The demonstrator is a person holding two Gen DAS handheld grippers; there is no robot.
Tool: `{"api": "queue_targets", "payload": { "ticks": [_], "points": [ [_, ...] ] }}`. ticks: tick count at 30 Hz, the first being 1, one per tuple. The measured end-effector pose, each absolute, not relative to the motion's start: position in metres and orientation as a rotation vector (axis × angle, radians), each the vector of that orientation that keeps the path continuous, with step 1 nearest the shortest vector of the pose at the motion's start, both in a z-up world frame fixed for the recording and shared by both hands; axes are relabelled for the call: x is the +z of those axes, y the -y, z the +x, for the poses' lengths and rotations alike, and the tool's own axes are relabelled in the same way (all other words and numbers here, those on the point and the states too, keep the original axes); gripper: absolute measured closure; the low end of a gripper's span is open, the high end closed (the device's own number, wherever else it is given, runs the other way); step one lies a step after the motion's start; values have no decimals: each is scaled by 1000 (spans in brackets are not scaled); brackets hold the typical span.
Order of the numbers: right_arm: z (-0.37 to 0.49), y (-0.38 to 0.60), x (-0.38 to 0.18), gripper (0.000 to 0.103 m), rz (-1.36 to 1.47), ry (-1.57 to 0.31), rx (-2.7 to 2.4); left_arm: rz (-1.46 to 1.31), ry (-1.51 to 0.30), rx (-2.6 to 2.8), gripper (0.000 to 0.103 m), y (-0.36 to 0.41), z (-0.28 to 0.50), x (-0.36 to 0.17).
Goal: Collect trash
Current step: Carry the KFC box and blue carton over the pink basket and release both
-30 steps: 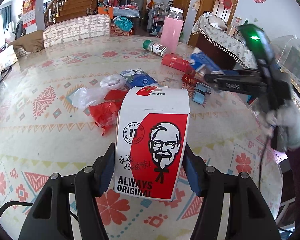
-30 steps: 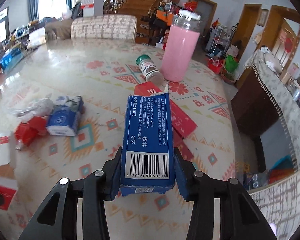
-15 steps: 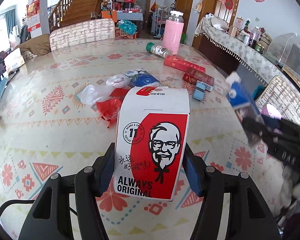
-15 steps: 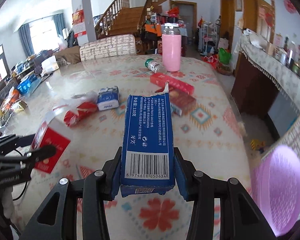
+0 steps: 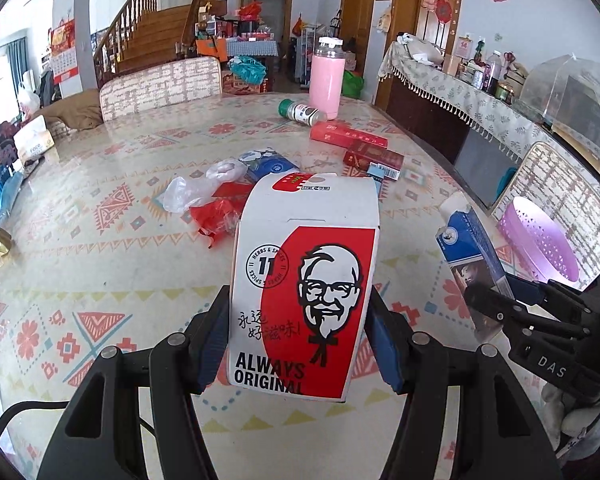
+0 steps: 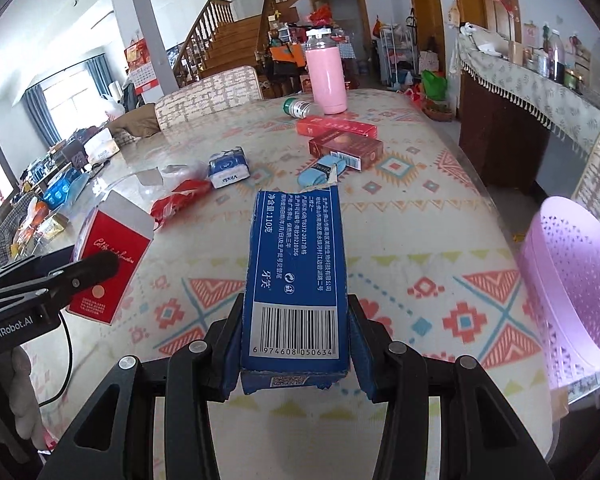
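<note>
My left gripper (image 5: 296, 344) is shut on a white and red KFC carton (image 5: 304, 280) and holds it above the table's near edge. My right gripper (image 6: 296, 344) is shut on a torn blue toothpaste box (image 6: 296, 272); the box also shows in the left wrist view (image 5: 470, 252), to the right of the carton. A purple perforated trash basket (image 6: 572, 276) stands off the table's right side, also seen in the left wrist view (image 5: 540, 244). More trash lies mid-table: a red plastic bag (image 5: 220, 212), a clear plastic bag (image 5: 188, 194), a blue tissue pack (image 6: 228, 168).
A pink bottle (image 5: 326, 80), a fallen green-capped jar (image 5: 302, 111), red boxes (image 5: 348, 136) and a dark red box (image 6: 344, 146) sit at the table's far right. A chair back (image 5: 160, 88) stands behind the patterned table (image 5: 80, 240). A sideboard (image 5: 460, 116) runs along the right.
Both grippers have pulled back toward the table's near edge with their loads. The right gripper has swung down and right, bringing the purple basket into view.
</note>
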State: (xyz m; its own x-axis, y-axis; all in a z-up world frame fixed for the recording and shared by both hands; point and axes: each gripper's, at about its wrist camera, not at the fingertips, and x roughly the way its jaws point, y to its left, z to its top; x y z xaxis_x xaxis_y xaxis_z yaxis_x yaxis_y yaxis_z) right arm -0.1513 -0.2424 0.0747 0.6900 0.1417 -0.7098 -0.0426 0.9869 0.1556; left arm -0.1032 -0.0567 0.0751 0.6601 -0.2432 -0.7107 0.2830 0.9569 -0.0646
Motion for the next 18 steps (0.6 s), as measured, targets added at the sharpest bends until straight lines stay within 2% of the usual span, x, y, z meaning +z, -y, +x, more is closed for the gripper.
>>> {"api": "queue_targets", "payload": {
  "ticks": [18],
  "points": [
    [-168,241,76,54,114,-773,78,152,-811,-178,41,64,-104,58]
  ]
}}
